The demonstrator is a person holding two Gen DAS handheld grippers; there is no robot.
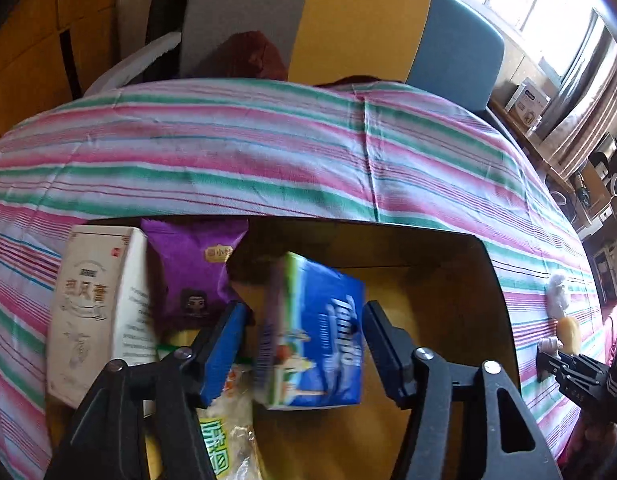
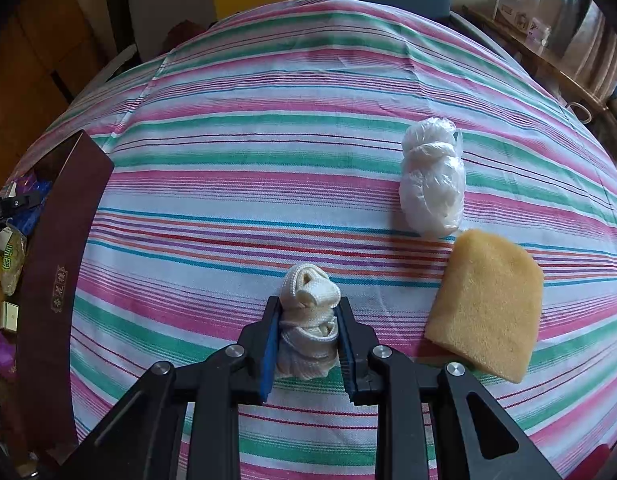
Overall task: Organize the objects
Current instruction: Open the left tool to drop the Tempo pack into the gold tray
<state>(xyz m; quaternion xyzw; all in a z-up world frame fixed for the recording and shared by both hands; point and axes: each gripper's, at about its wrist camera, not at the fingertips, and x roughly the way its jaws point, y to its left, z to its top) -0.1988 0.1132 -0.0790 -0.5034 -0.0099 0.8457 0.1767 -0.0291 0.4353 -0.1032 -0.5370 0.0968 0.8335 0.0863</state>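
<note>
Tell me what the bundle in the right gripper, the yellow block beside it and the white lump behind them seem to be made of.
Bundle: woven off-white cotton or synthetic cord or webbing, matte; its ribbed weave shows. Yellow block: sponge foam, porous and matte, with a pitted surface. White lump: something white wrapped in thin clear plastic film, glossy and crinkled; what is inside cannot be told.

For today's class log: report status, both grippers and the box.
Left gripper open around blue tissue pack in cardboard box. Right gripper shut on white rope bundle. Sponge beside it, nothing blocking.
</note>
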